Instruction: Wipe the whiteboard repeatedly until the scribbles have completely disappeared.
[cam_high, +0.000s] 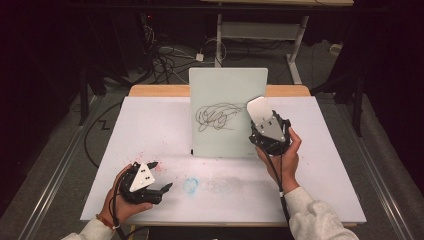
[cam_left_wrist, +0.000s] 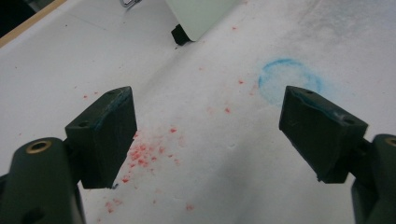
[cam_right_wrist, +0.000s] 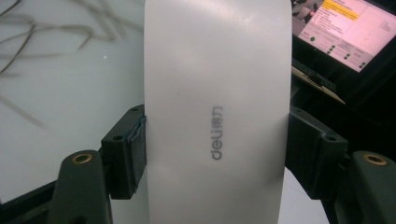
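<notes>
Gripping the white eraser (cam_right_wrist: 215, 116) by its long sides at the whiteboard's (cam_high: 220, 85) right edge, the right gripper (cam_high: 270, 131) carries something light, stiff and smooth; left gripper (cam_high: 159, 176) rests open.

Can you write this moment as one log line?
right gripper: shut on eraser | whiteboard: scribbled | left gripper: open, empty

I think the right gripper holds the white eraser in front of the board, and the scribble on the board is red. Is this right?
Not quite: the scribble on the board is black, as the high view shows. The rest holds: the right gripper has its fingers shut on the white eraser in front of the board.
</notes>
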